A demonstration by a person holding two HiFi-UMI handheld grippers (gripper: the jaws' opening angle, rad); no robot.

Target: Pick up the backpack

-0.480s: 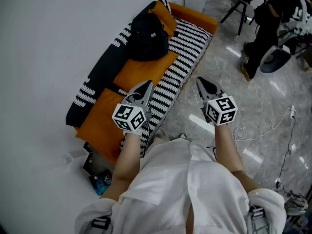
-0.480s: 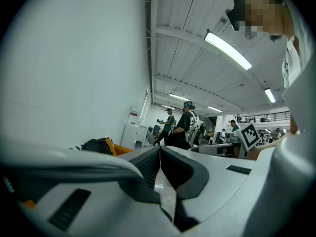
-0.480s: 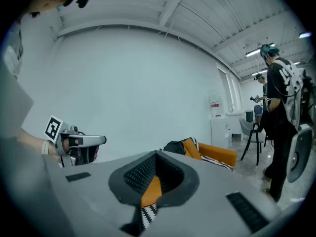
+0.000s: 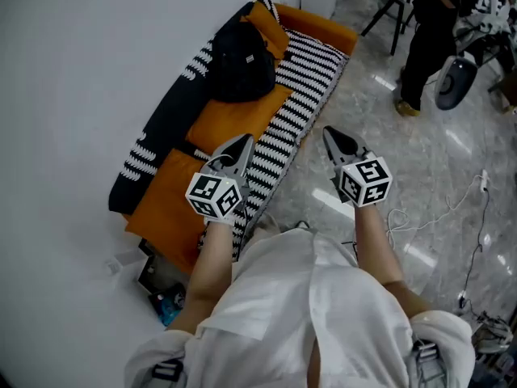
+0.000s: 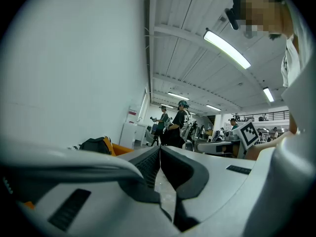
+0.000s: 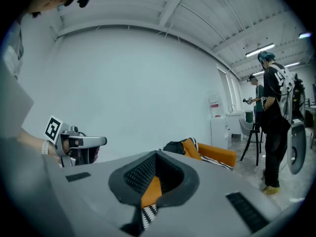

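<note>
Bystander in dark clothes [image 4: 422, 43], on the floor [image 4: 380, 160] past the sofa's far end, has shifted: legs now more upright & nearer the sofa end, upper body mostly cut off by the top edge of the head view. The rounded dark-and-white thing [image 4: 455, 83] beside them sits higher than 0.5 s ago. Head cam drifted a hair, so the sofa [image 4: 300, 95] w/ backpack [image 4: 242, 63] shows slightly up & left.
</note>
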